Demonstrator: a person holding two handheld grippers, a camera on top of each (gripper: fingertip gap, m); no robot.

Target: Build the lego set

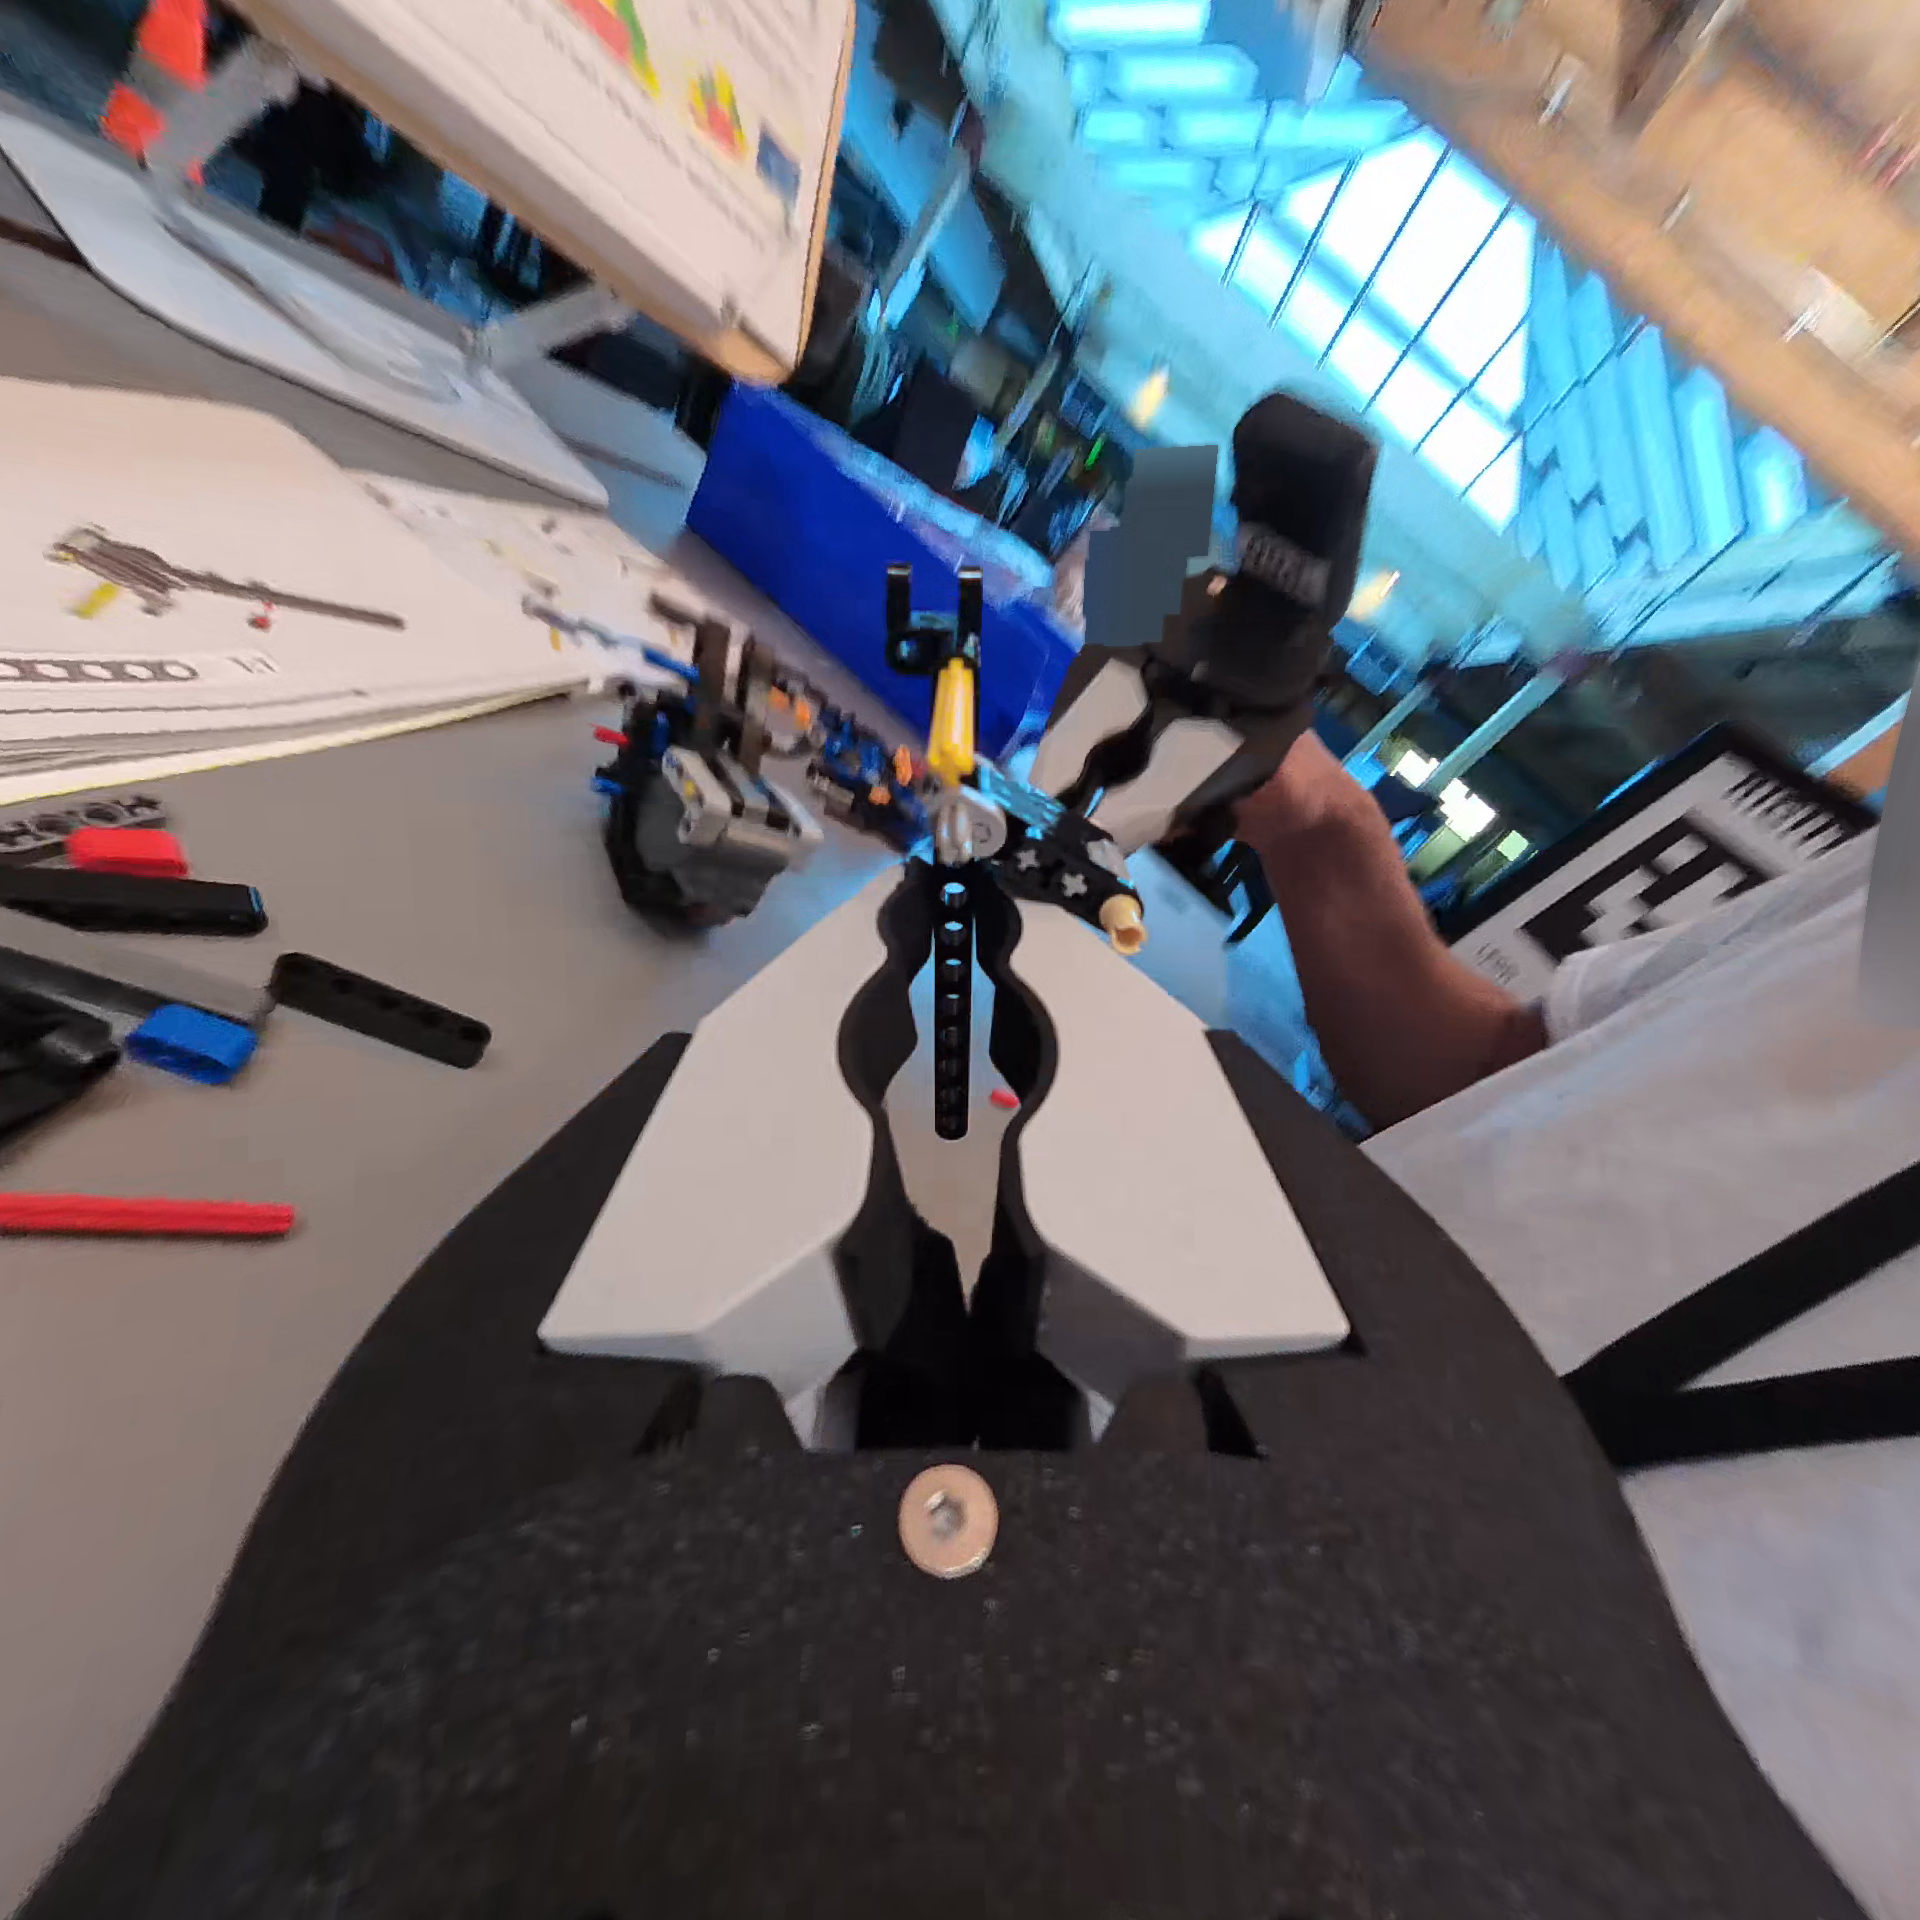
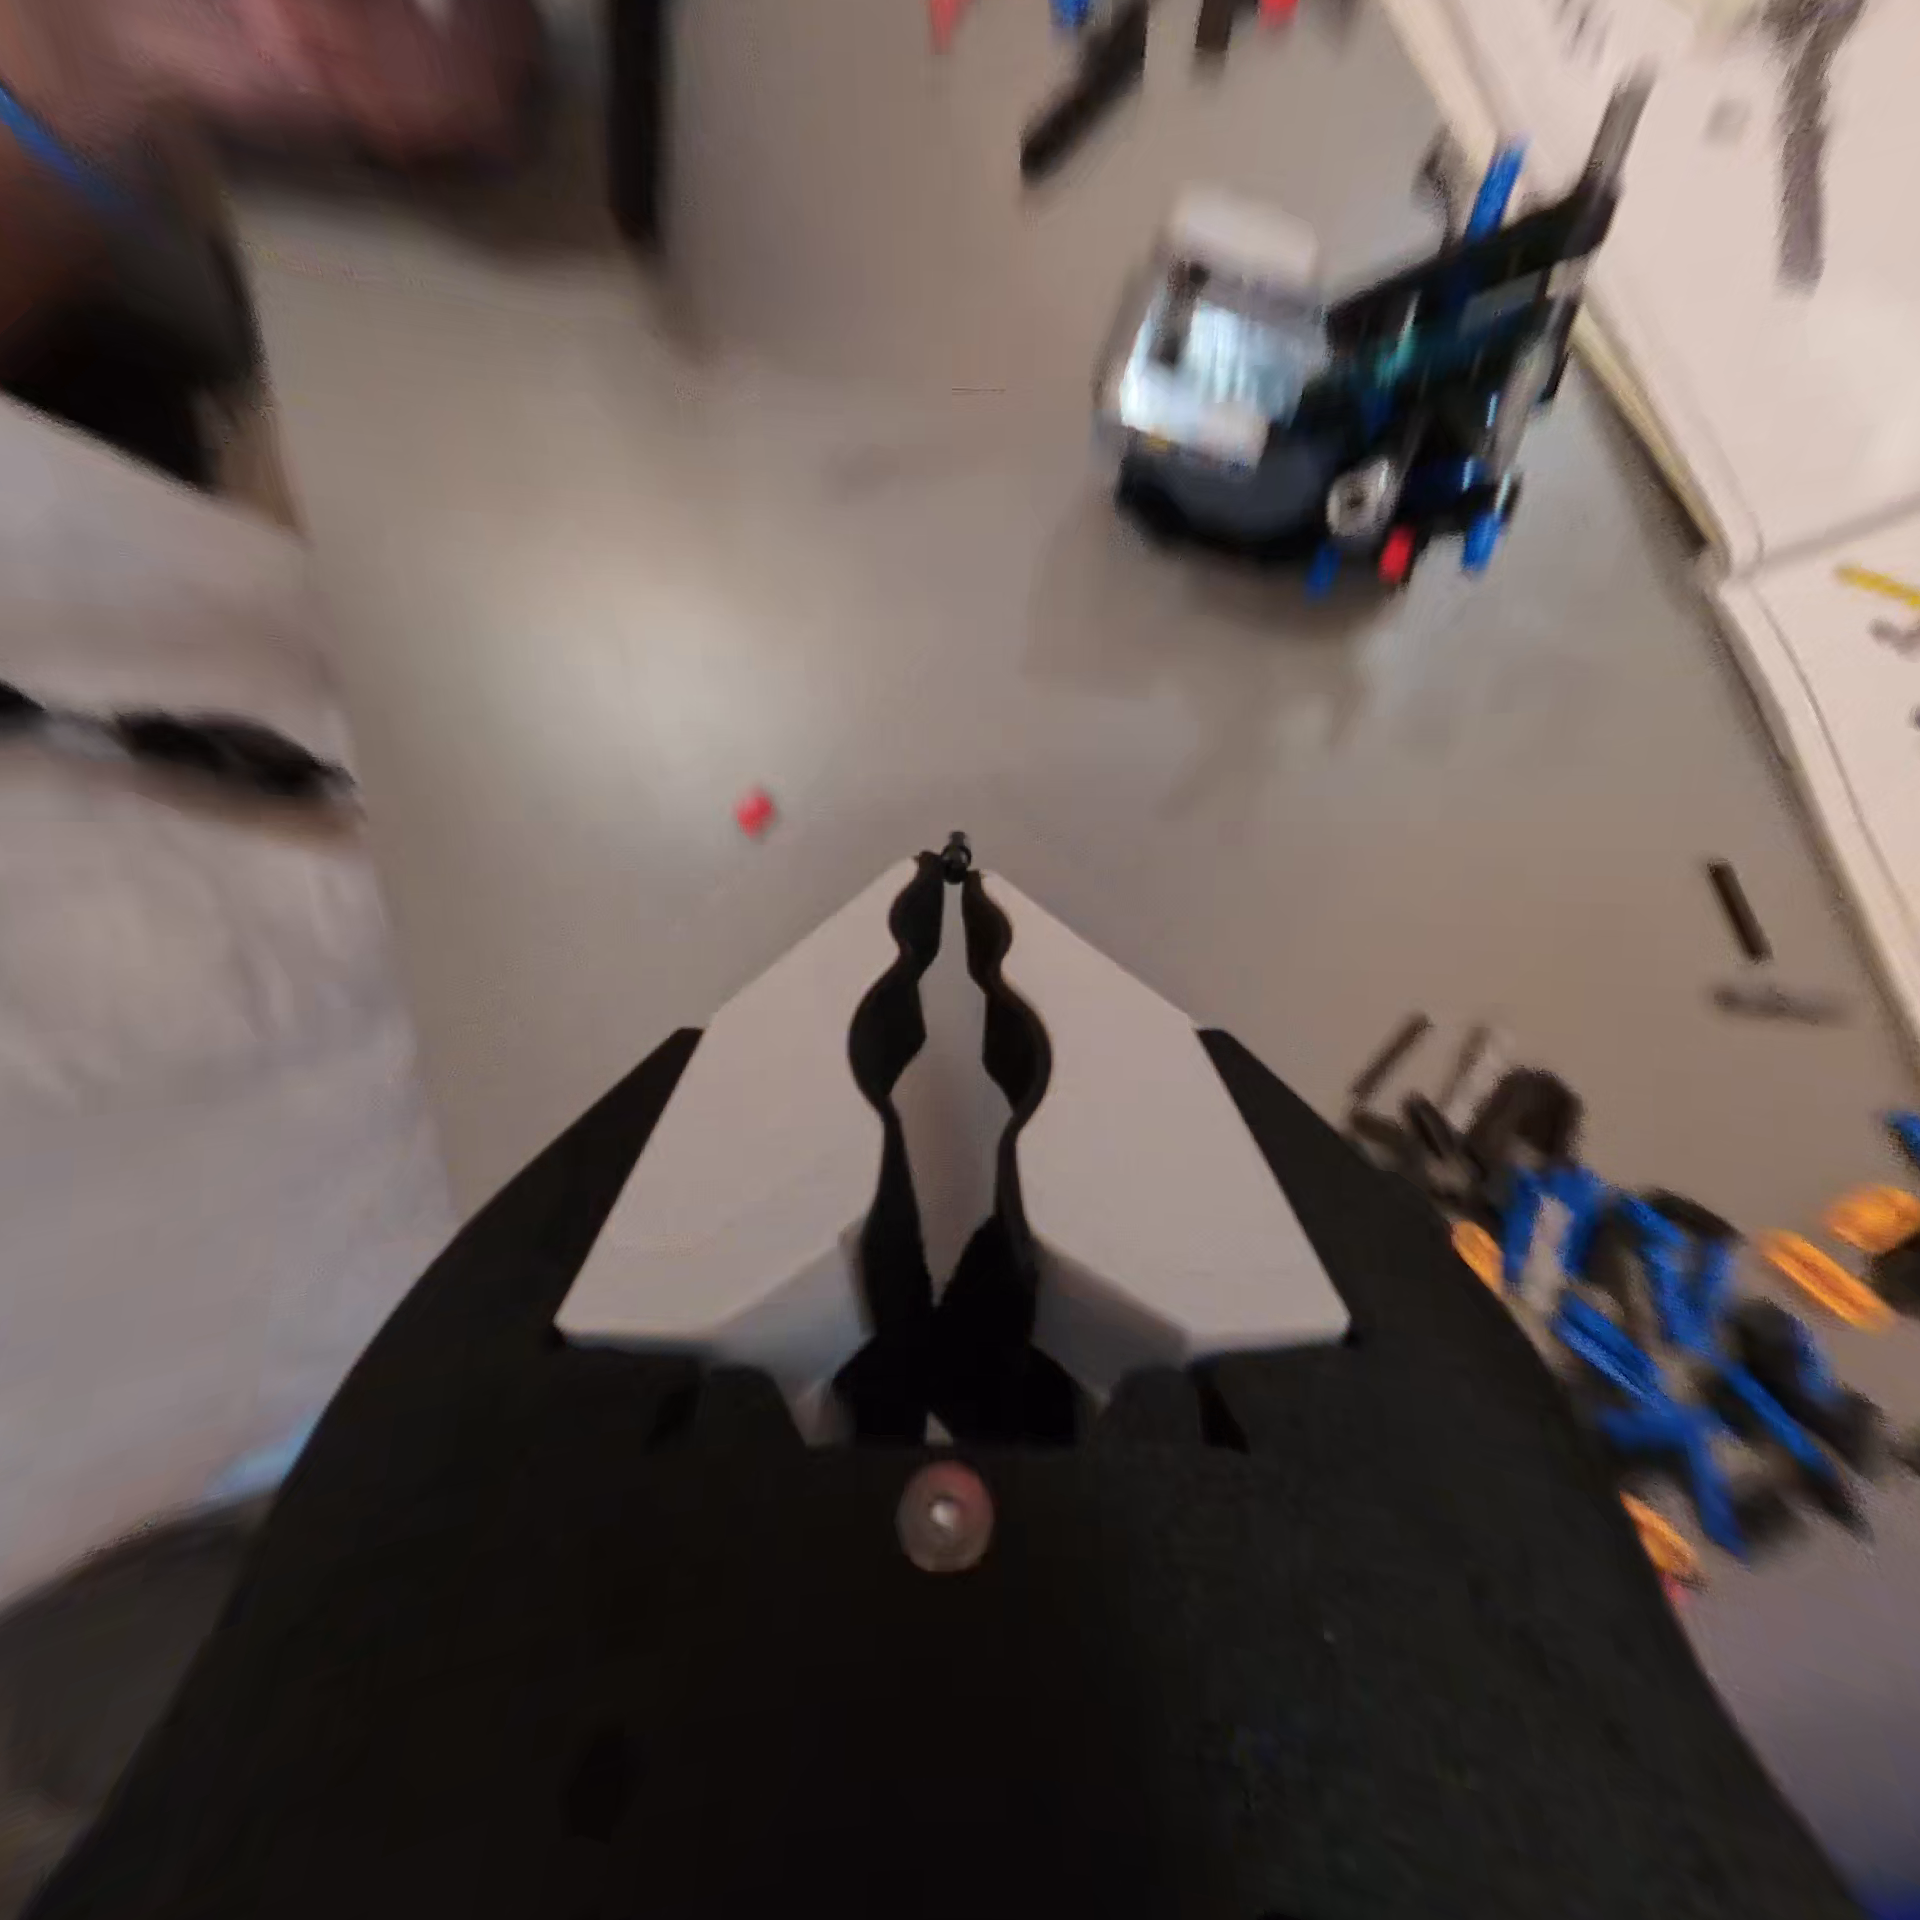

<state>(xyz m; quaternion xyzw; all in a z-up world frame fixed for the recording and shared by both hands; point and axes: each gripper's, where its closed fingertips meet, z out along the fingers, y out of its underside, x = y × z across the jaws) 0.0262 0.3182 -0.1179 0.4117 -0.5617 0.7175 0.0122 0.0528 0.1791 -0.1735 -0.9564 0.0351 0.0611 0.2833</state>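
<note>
The left gripper [image 1: 948,883] is clenched on a small lego assembly [image 1: 956,821], and holds it up in the air above the tabletop [image 1: 499,1143]. A black beam with holes [image 1: 951,1018] of this assembly lies between the two fingers and runs back toward the camera; the yellow part [image 1: 951,727] and a black fork stand out in front of the tips. I judge it is held so high and steady so that the other side can work on it freely.

The right gripper [image 2: 951,868] is closed on a tiny black pin [image 2: 954,850], which sticks out just past its tips. In the left wrist view this gripper is just beside the assembly, at its right, near the black plate with a tan peg [image 1: 1127,925]; probably the pin must go in there.

The bigger half-built vehicle [image 2: 1340,384] rests on the tabletop, well apart from both, next to the open instruction book [image 1: 208,603]. Loose beams, red and black, lie at the left
</note>
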